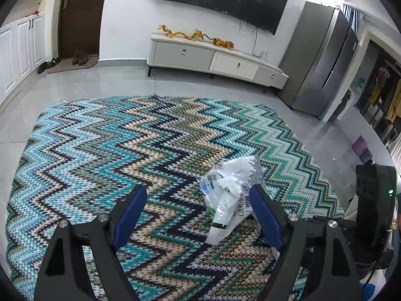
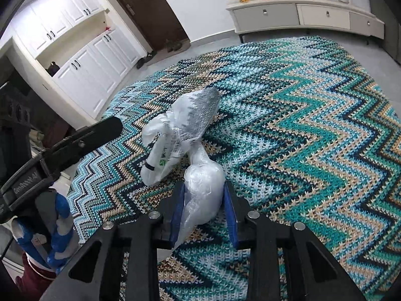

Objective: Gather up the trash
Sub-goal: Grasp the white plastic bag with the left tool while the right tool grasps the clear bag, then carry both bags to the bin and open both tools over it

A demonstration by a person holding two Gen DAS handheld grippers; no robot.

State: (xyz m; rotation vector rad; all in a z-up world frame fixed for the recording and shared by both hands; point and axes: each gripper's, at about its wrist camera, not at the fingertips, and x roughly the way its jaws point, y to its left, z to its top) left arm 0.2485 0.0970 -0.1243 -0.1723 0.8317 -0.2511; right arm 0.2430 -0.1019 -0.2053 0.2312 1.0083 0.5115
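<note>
On the zigzag-patterned rug (image 2: 313,130) a crumpled plastic bag (image 2: 180,130) of printed white film lies as the trash to be collected, and the right gripper (image 2: 204,200) has its blue pads (image 2: 178,208) pressed against a bulging, twisted lobe of that same film at the bag's near end, so its jaws stand narrowed and clamped on the plastic. In the left wrist view the same bag (image 1: 230,193) lies near the right side of the frame, and the left gripper (image 1: 198,200) hangs over it with its jaws wide apart, the right pad (image 1: 265,215) just beside or touching the bag's edge (which of the two I cannot tell), the left pad well apart from it over bare rug. The bag looks very light, soft and springy; it should collapse under any squeeze, and thin glossy film tends to slide out of smooth pads. A good hold is likely on a bunched or twisted part, such as the neck between the two lobes, rather than on a single loose sheet. Nothing in it appears fragile. Far across the tiled floor stand a low TV cabinet (image 1: 215,60) and a steel refrigerator (image 1: 323,57).
</note>
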